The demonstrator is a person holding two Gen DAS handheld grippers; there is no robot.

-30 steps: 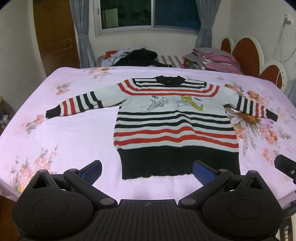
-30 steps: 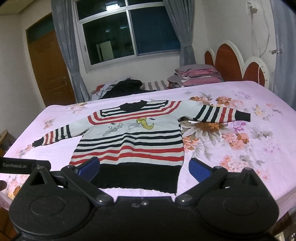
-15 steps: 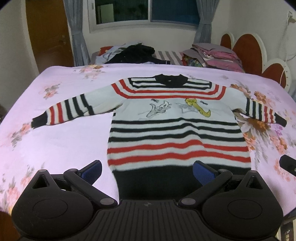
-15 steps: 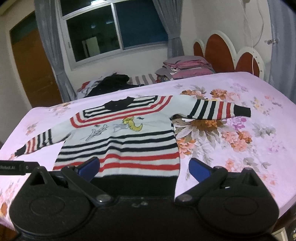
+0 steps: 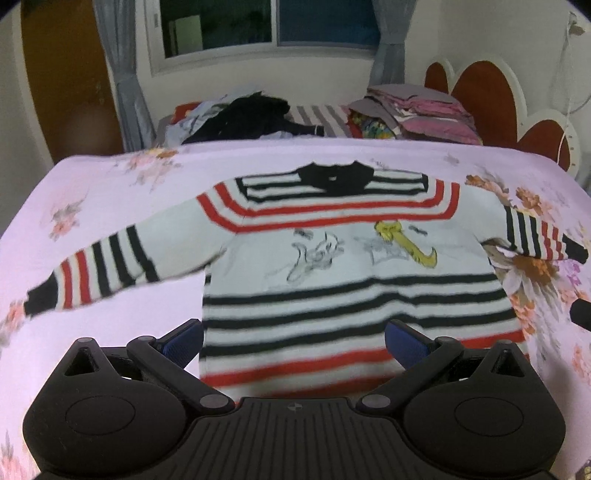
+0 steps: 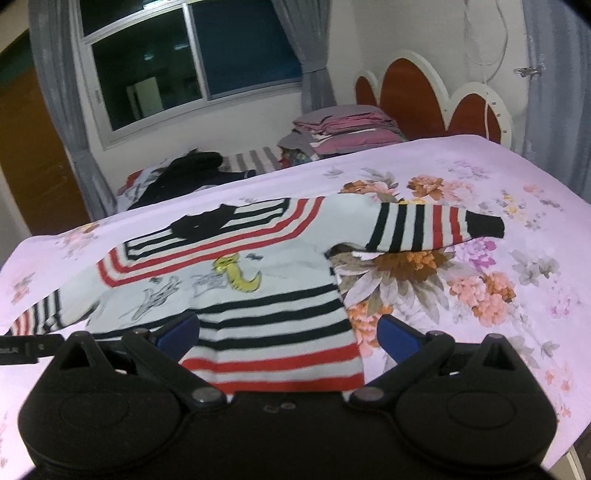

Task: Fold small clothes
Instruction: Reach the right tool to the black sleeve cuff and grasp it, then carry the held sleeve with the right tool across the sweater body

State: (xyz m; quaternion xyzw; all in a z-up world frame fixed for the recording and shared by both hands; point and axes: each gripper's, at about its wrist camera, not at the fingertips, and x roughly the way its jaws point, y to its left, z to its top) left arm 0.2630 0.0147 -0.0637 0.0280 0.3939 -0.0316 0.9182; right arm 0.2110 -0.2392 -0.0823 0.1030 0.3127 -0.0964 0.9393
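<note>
Stripes of black, red and white cover the small sweater [image 5: 343, 280] that lies flat, front up, on the bed [image 5: 110, 206], over a pink sheet printed with flowers. Its black collar [image 5: 334, 179] points toward the far edge of the bed, and both sleeves are spread out to the sides. A cartoon drawing with a yellow figure [image 5: 406, 243] sits on the white chest panel. In the right wrist view the sweater [image 6: 236, 280] appears at an angle, its right sleeve [image 6: 436, 227] resting on a large flower print and ending in a black cuff.

Both sets of tongs are spread wide and hold nothing. The left tongs [image 5: 293, 341] hang over the lower body of the sweater, their blue pads [image 5: 183, 339] flanking the striped cloth; whether they touch it cannot be told. The right tongs [image 6: 288, 338] hang over the sweater's lower right part, one pad over the stripes and the other over the flowered sheet beside the side seam.

Beyond the bed's far edge lie a dark heap of clothes [image 5: 251, 118] and a stack of folded pink and grey linen [image 5: 417, 114]. A red and white scalloped headboard [image 5: 491, 92] stands at the right, and a window [image 5: 266, 26] with grey curtains fills the back wall.
</note>
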